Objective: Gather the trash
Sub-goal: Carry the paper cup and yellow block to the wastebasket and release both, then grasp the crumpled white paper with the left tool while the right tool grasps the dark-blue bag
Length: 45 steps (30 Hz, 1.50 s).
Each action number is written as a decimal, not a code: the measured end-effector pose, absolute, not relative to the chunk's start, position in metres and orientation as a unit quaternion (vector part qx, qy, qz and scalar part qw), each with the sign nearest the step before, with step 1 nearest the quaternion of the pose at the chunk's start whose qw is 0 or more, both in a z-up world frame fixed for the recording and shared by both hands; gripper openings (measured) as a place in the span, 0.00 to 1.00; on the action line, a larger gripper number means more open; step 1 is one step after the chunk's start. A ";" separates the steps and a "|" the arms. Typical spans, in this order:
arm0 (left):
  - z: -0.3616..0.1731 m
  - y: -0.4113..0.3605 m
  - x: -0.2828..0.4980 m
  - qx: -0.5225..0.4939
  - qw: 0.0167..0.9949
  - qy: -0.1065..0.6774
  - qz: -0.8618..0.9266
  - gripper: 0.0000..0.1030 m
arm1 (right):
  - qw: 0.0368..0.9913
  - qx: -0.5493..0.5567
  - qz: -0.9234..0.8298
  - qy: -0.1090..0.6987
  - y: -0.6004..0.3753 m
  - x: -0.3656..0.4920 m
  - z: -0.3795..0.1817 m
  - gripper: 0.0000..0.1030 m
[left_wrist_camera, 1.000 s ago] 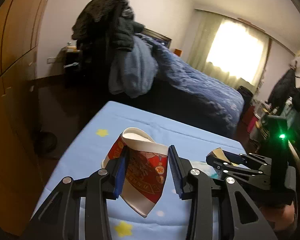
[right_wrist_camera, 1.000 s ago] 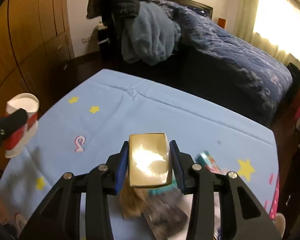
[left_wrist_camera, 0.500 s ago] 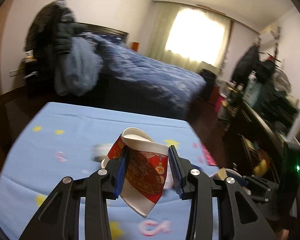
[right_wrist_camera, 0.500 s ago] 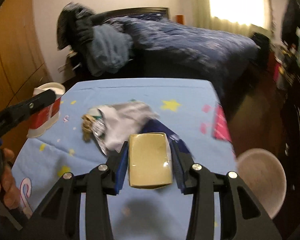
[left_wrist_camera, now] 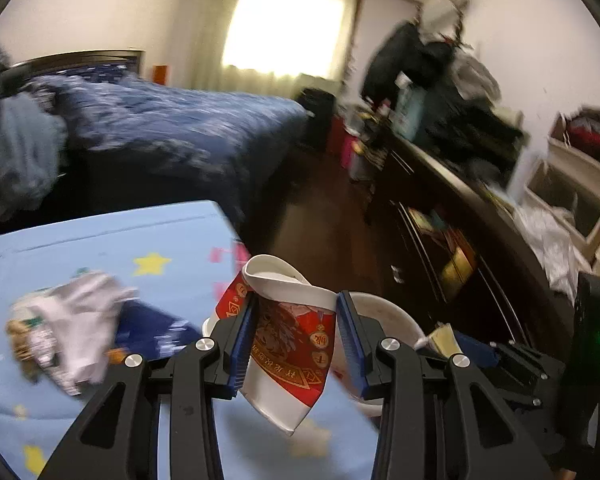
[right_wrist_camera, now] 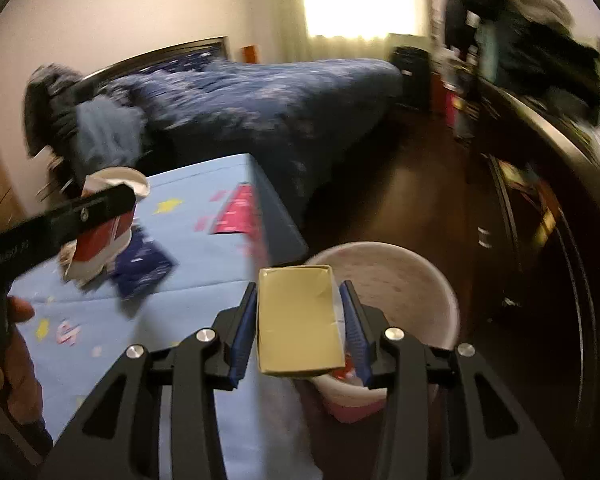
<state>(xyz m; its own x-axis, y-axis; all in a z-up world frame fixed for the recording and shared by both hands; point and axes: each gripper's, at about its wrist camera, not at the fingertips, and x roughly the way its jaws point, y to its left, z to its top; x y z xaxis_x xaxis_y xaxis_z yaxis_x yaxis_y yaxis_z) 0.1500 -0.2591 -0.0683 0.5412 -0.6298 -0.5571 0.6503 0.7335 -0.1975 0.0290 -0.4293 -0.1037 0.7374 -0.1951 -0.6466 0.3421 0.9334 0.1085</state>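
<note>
My left gripper (left_wrist_camera: 296,336) is shut on a crushed red and white paper cup (left_wrist_camera: 290,344), held above the right edge of the blue table (left_wrist_camera: 100,248). My right gripper (right_wrist_camera: 298,320) is shut on a tan carton (right_wrist_camera: 298,320), held over the near rim of a white bin (right_wrist_camera: 416,280) on the floor beside the table. The bin's rim also shows in the left wrist view (left_wrist_camera: 388,320), just behind the cup. The left gripper with the cup (right_wrist_camera: 104,224) shows in the right wrist view.
A crumpled silver wrapper (left_wrist_camera: 68,320) and a dark blue wrapper (left_wrist_camera: 148,328) lie on the table's star-patterned cloth. A bed with a blue quilt (left_wrist_camera: 160,128) stands behind. A dark cluttered dresser (left_wrist_camera: 460,208) runs along the right, across a strip of wooden floor.
Both grippers have swung to the right, from over the table toward its right edge. The white bin has come into view under the right gripper. Both holds are unchanged.
</note>
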 end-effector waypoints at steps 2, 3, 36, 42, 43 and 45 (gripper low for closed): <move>-0.074 -0.286 0.150 0.029 0.865 0.319 -0.385 0.39 | 0.922 0.120 -0.164 0.330 -0.447 0.025 -0.110 0.41; -0.076 -0.293 0.150 0.035 0.862 0.324 -0.390 0.39 | 0.918 0.126 -0.175 0.331 -0.459 0.024 -0.116 0.41; -0.110 -0.373 0.175 0.047 0.834 0.373 -0.404 0.74 | 0.902 0.154 -0.195 0.352 -0.510 0.042 -0.167 0.64; -0.094 -0.336 0.168 0.057 0.863 0.350 -0.360 0.89 | 0.911 0.141 -0.180 0.344 -0.484 0.037 -0.150 0.69; -0.090 -0.324 0.167 0.058 0.872 0.343 -0.346 0.92 | 0.913 0.137 -0.176 0.343 -0.479 0.037 -0.147 0.70; -0.084 -0.299 0.168 0.057 0.888 0.330 -0.316 0.93 | 0.919 0.126 -0.163 0.337 -0.464 0.037 -0.138 0.72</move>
<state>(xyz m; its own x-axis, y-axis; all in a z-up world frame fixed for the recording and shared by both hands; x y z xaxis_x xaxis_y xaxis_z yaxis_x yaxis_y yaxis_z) 0.1678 -0.2995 -0.0841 0.5823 -0.5235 -0.6221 0.5983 0.7940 -0.1081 0.0369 -0.4640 -0.1380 0.7199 -0.2139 -0.6603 0.3840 0.9152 0.1222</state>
